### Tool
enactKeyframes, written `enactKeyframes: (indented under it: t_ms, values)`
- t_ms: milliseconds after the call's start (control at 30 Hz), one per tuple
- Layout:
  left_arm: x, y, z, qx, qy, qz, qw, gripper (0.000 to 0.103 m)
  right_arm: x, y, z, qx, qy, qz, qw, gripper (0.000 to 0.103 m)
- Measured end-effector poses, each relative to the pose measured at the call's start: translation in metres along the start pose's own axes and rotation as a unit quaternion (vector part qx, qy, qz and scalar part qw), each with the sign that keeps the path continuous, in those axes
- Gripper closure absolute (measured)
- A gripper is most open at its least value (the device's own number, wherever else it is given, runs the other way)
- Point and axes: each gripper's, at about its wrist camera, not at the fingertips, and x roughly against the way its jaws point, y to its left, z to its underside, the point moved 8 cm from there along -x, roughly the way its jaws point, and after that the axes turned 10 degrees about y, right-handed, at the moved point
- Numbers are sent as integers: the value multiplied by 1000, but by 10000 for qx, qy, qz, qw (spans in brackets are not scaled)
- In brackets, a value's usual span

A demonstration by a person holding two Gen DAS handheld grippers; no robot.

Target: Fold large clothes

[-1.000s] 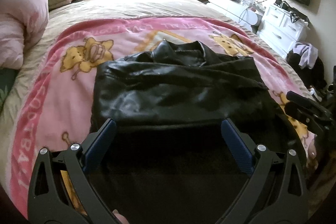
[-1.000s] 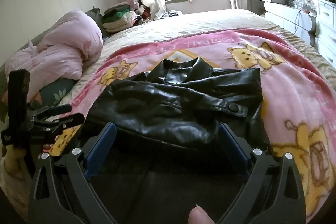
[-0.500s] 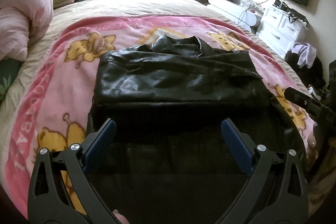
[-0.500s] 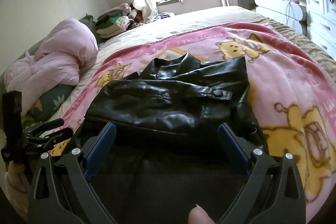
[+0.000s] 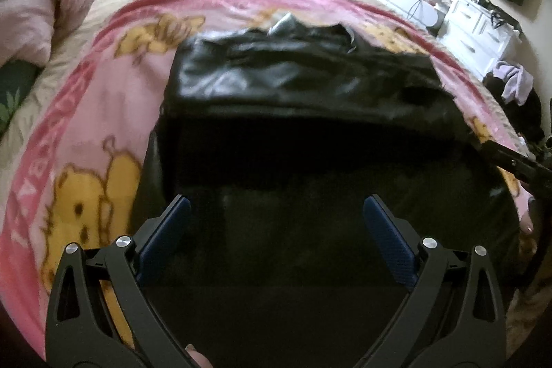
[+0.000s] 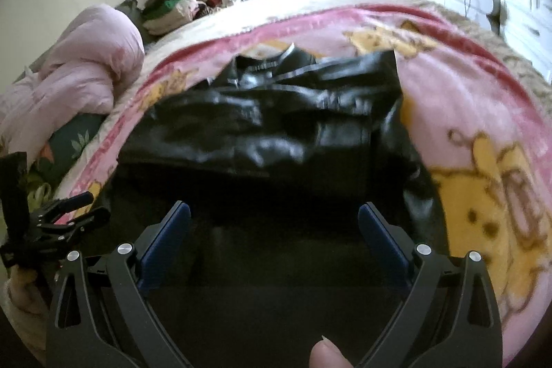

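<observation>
Black jacket [image 5: 303, 85] lies on pink blanket [image 5: 103, 99], collar far from me, near hem dark below my grippers. My left gripper [image 5: 276, 216] released, spread wide; my right gripper [image 6: 274, 219] likewise, empty. Judgement: pinch near hem at both corners together, lift evenly toward collar, keep edges aligned.

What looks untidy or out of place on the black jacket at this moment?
The black jacket lies folded on the pink blanket, but its collar sticks up crumpled at the far edge. Otherwise nothing stands out.
</observation>
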Motion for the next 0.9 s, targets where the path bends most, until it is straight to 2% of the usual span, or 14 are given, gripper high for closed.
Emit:
enactKeyframes:
  t_ms: [100,233,333,500,733,900]
  values:
    - [-4,6,11,119,81,-9,9999,9,-6,-10,16,-146,195,78,9997,6]
    - [2,9,20,109,-53,-180,9998,9,-8,-27,42,-388,359,253,9983,6]
    - [5,16,31,102,-42,-358,9993,9,1,-32,56,-380,323,355,9981,6]
    - [7,32,52,252,72,-440,9987,9,19,-32,81,-344,249,348,9985,6]
    - [22,36,85,150,78,-594,9981,9,41,-34,96,-368,199,319,9986,6]
    - [38,45,101,246,8,-491,9985,9,52,-40,106,-506,216,191,9983,6]
